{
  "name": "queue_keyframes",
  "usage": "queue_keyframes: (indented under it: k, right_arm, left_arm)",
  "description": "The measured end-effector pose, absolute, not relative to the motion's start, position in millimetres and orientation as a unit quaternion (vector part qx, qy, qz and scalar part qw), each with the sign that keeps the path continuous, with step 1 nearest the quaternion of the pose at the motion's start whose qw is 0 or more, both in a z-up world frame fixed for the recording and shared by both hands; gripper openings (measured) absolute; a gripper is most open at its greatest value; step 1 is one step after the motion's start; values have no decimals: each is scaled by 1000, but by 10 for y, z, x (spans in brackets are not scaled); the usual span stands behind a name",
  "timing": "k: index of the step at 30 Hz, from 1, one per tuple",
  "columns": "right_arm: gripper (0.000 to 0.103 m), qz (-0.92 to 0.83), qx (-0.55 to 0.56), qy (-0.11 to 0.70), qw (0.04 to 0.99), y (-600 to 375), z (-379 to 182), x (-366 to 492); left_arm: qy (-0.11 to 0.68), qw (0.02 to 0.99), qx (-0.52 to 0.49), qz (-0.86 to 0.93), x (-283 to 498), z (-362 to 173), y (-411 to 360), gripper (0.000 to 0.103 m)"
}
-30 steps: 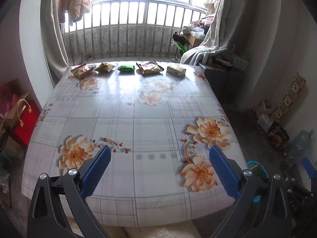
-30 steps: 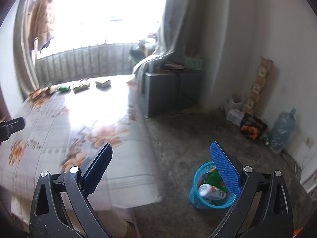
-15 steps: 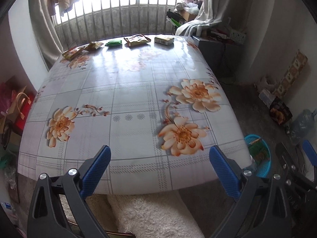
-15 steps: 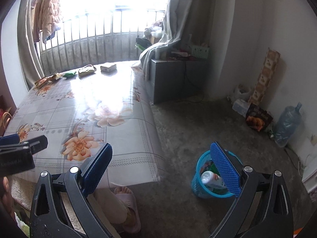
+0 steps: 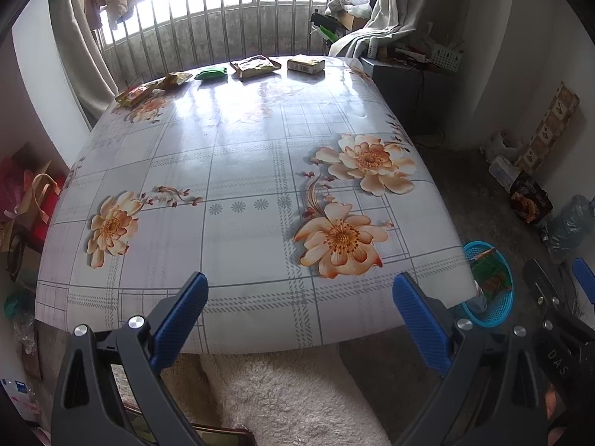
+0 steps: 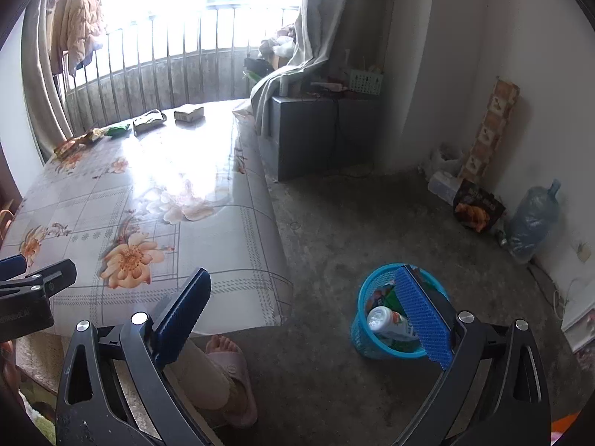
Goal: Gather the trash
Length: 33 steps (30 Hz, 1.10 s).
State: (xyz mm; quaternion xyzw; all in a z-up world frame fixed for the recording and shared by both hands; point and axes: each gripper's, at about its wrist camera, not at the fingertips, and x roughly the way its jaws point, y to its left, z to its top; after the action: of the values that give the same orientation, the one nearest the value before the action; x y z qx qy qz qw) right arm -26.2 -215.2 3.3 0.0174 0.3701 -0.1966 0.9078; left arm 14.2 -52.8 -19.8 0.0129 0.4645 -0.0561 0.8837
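From the left wrist view, the left gripper (image 5: 299, 316) hangs over the near edge of the table (image 5: 241, 171), its blue fingers (image 5: 182, 316) spread wide with nothing between them. Along the far edge lies a row of trash: a snack wrapper (image 5: 134, 93) at the far left corner, a second wrapper (image 5: 174, 79), a green packet (image 5: 211, 73), a larger wrapper (image 5: 254, 67) and a small box (image 5: 305, 63) toward the far right corner. A blue basket (image 5: 492, 286) stands on the floor just beside the near right corner, with wrappers in it.

From the right wrist view, the right gripper (image 6: 303, 314) is off the table's right edge, above the floor, fingers (image 6: 424, 319) released and empty. The basket (image 6: 366, 297) sits behind the right finger, with a bottle (image 6: 385, 321) inside. A slippered foot (image 6: 230, 364) shows under the near edge.
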Motion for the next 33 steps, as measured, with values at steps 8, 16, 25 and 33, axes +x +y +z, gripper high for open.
queue_keyframes:
  k: [8, 16, 25, 33]
  right_arm:
    - [95, -201, 34, 388, 899, -2195, -63, -311]
    - [95, -201, 30, 397, 895, -2252, -68, -313]
    - [95, -189, 32, 407, 893, -2229, -94, -293]
    - [95, -187, 36, 408, 893, -2236, -113, -293]
  left_arm:
    - [473, 880, 16, -43, 182, -252, -480, 97]
    - [477, 878, 24, -37, 197, -281, -479, 97]
    - [483, 874, 40, -39, 171, -298, -485, 97]
    - [483, 874, 46, -35, 178, -293, -479, 97]
